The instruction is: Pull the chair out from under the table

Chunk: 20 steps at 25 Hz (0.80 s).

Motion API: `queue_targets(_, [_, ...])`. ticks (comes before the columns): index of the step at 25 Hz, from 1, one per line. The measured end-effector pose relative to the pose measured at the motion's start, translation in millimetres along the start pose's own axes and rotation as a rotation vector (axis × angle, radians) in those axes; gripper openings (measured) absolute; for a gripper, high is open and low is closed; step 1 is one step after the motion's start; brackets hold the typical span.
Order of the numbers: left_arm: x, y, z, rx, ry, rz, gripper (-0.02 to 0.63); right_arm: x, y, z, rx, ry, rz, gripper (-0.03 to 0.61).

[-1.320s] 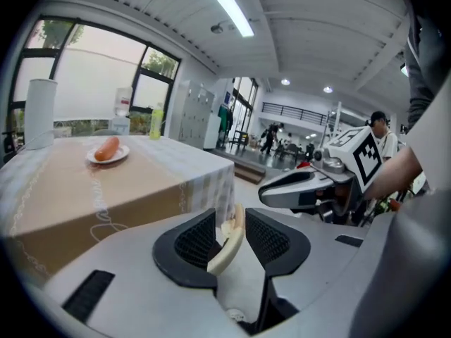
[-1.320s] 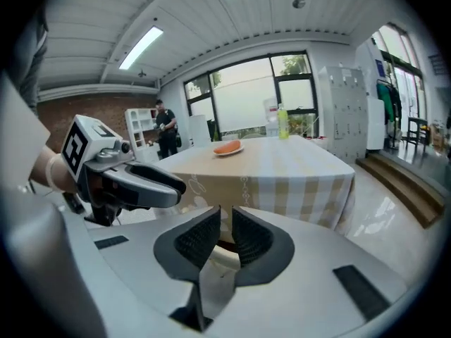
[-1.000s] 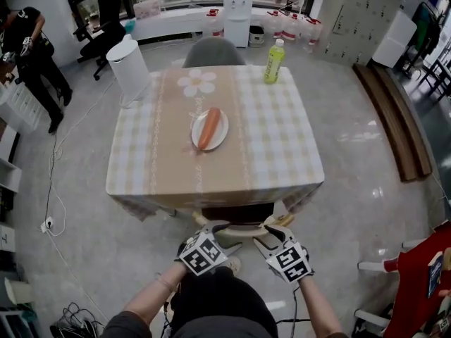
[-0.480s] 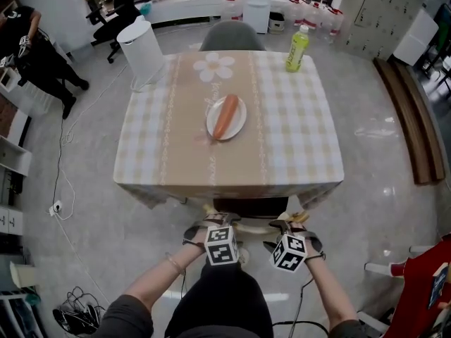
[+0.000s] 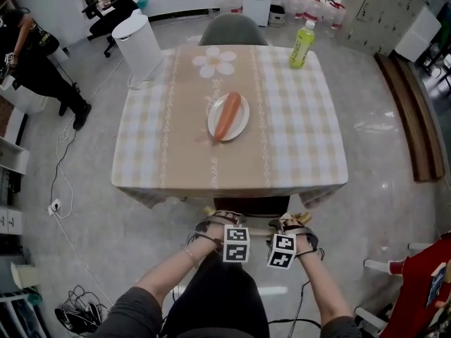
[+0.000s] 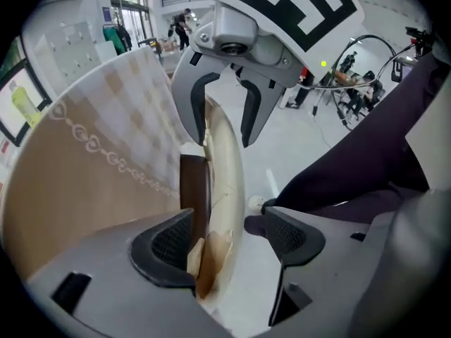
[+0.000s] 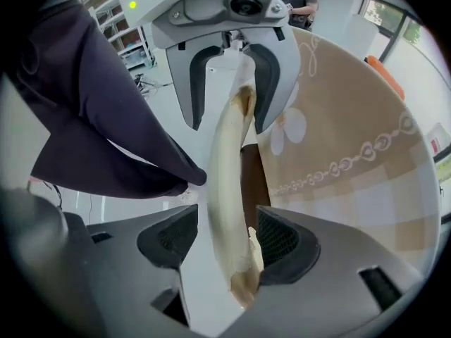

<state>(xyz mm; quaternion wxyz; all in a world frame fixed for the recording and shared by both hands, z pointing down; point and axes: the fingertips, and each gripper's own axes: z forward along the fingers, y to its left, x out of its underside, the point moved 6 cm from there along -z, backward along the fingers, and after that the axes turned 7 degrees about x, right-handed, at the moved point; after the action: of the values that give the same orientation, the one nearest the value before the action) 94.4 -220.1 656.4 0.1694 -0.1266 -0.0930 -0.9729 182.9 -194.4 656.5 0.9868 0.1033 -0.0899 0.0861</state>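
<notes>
The chair is tucked under the near edge of the table point(image 5: 176, 167); only its dark seat point(image 5: 250, 205) and cream curved back rail point(image 5: 301, 217) show. Both grippers point steeply down over that rail. My left gripper point(image 5: 215, 224) straddles the rail point(image 6: 224, 182): the rail lies close to one pad, with a clear gap to the other, so the gripper point(image 6: 229, 241) is open. My right gripper point(image 5: 292, 225) straddles the same rail point(image 7: 225, 189) further right, also open point(image 7: 224, 241) with room on one side. Each gripper shows at the top of the other's view.
On the checked tablecloth are a plate with a carrot point(image 5: 228, 116) and a green bottle point(image 5: 301, 44). A second chair point(image 5: 232, 30) stands at the far side, a white bin point(image 5: 139, 48) beside the table. A person point(image 5: 35, 62) stands far left; cables point(image 5: 77, 315) lie on the floor.
Both grippers have come down and rolled, and now sit astride the chair's back rail, closer together. Their jaws stand wider than before.
</notes>
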Motion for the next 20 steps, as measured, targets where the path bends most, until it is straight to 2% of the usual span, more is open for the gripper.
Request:
queue_targets(8, [6.9, 8.8, 24.8, 0.036, 0.064, 0.061, 0.322, -3.3, -1.2, 20.0, 0.028, 0.042, -0.073, 0.216])
queue_targets(14, [11.2, 10.5, 39.9, 0.072, 0.095, 0.102, 0.310, -1.4, -4.3, 28.0, 0.029, 0.044, -0.046, 0.216])
queue_targets(16, [12.4, 11.0, 42.8, 0.057, 0.100, 0.122, 0.268, -1.8, -2.7, 29.1, 0.035, 0.045, -0.042, 0.216])
queue_targets(18, [14.3, 11.7, 44.8, 0.034, 0.116, 0.150, 0.175, -2.2, -0.6, 30.7, 0.042, 0.051, -0.058, 0.208])
queue_targets(20, [14.7, 11.2, 45.7, 0.026, 0.127, 0.183, 0.150, -1.3, 1.9, 32.2, 0.049, 0.067, -0.104, 0.173])
